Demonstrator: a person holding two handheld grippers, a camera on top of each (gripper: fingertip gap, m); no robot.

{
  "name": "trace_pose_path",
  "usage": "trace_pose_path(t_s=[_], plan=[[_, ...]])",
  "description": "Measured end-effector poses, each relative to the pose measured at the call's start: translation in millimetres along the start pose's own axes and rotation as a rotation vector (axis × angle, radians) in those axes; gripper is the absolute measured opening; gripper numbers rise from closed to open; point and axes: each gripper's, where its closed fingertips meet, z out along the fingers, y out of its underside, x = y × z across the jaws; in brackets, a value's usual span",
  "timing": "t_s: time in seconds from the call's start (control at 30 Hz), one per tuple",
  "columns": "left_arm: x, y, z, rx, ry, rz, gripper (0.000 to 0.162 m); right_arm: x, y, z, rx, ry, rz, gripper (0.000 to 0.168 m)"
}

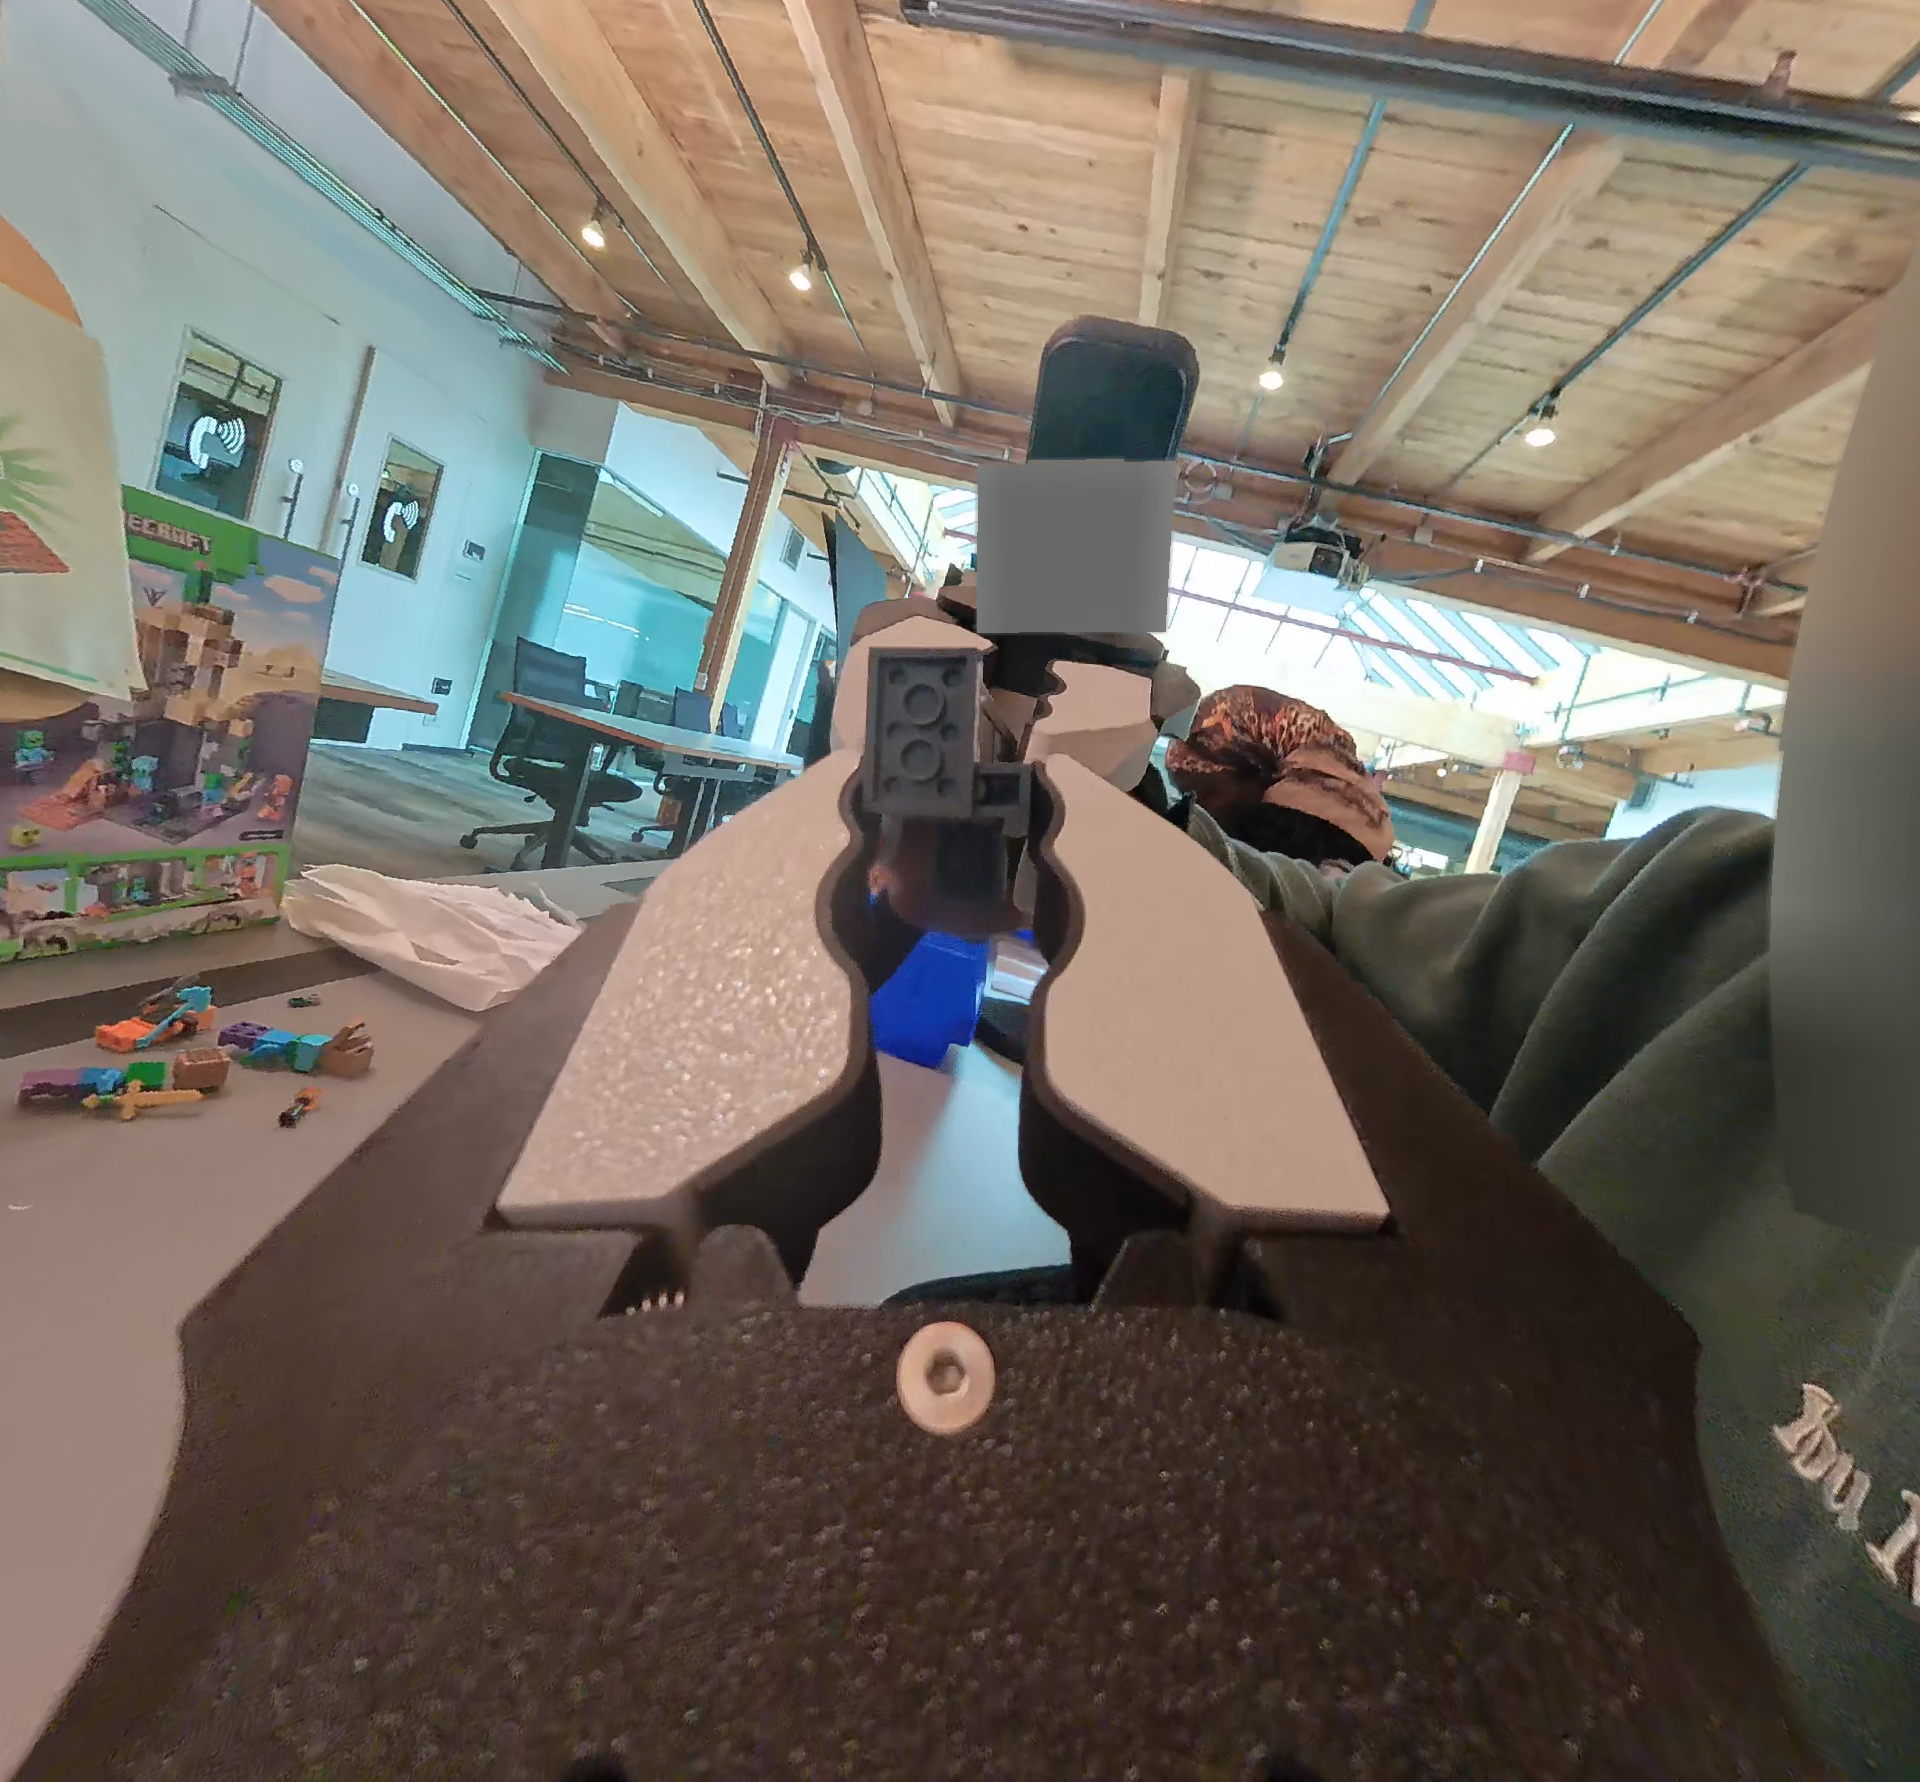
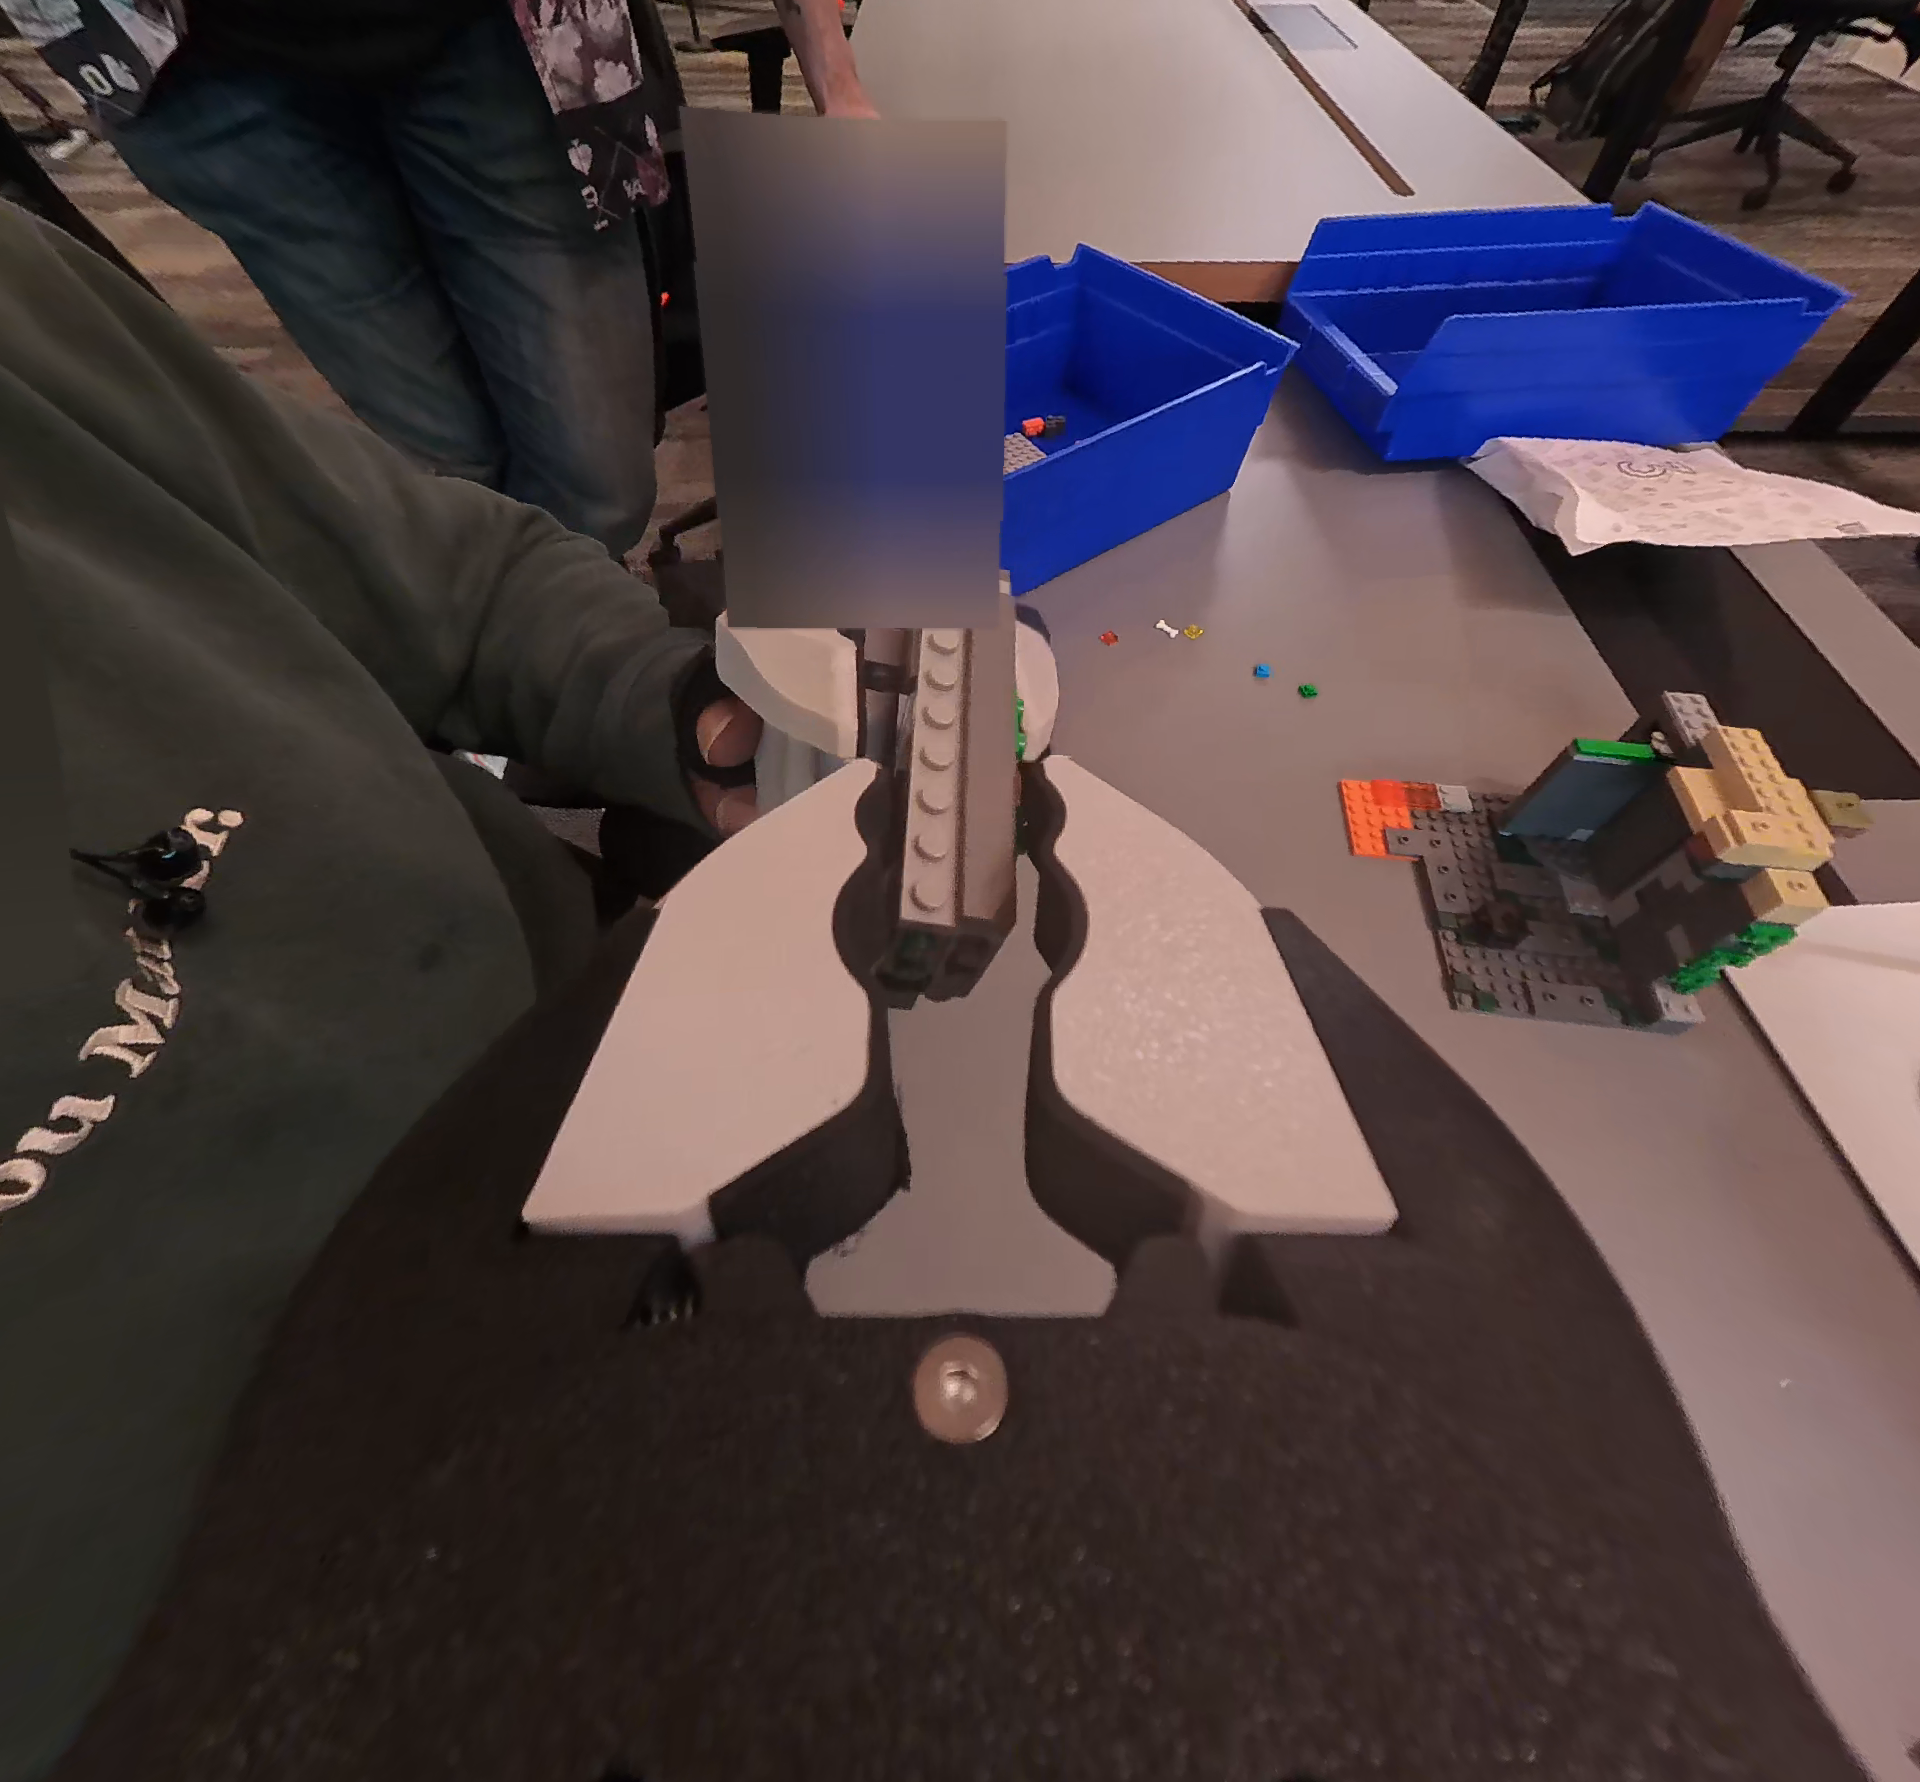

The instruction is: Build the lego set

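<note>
Grey studded brickwork (image 2: 951, 797), a long narrow sub-assembly, sits at frame centre in the right wrist view, clamped between the right gripper's (image 2: 951, 859) fingers and also held at its far end by the left gripper (image 2: 883, 693). In the left wrist view the left gripper (image 1: 940, 776) is pinched on the same piece, showing only its dark underside (image 1: 920, 730). Both grips look firm; to join parts well, I would keep the piece square, press straight along the studs and avoid twisting (a long stack could split). Only the right view shows the part-built model (image 2: 1600, 870) at right, loose small pieces (image 2: 1195, 633) and blue bins (image 2: 1132, 402). Only the left view shows the set's box (image 1: 145, 745) and coloured minifigure parts (image 1: 197, 1052) at left.
</note>
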Motion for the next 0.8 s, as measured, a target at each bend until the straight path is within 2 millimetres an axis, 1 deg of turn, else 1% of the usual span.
trace_pose_path(t_s=[0.07,0.13,0.2,0.27,0.33,0.4,0.47,0.57,0.7,0.8], plan=[[0,-1,-1,0.021,0.003,-0.018,0.027,0,-1,1,-0.009,0.006,-0.025,0.024],[1,-3,-2,0.033,0.008,-0.019,0.027,-1,-3,2,-0.02,0.017,-0.055,0.032],[1,-6,-4,0.037,0.007,-0.013,0.027,0,-5,1,-0.027,0.035,-0.096,0.035],[-1,-7,-6,0.036,-0.002,-0.014,0.027,2,-9,-2,-0.029,0.082,-0.17,0.04],[-5,-5,-7,0.024,-0.024,-0.018,0.027,2,-15,-5,-0.035,0.146,-0.288,0.044],[-10,-5,-7,0.02,-0.053,-0.026,0.027,5,-16,-5,-0.091,0.246,-0.451,0.045],[-16,-4,-6,0.011,-0.089,-0.031,0.027,13,-12,-2,-0.184,0.371,-0.639,0.046],[-21,-2,-3,-0.001,-0.121,-0.043,0.027,23,-3,7,-0.291,0.502,-0.86,0.047],[-26,-1,-1,-0.018,-0.155,-0.035,0.027,25,-1,18,-0.344,0.567,-1.039,0.046],[-25,-4,-4,-0.023,-0.154,-0.023,0.027,26,-4,20,-0.365,0.574,-1.073,0.045]])
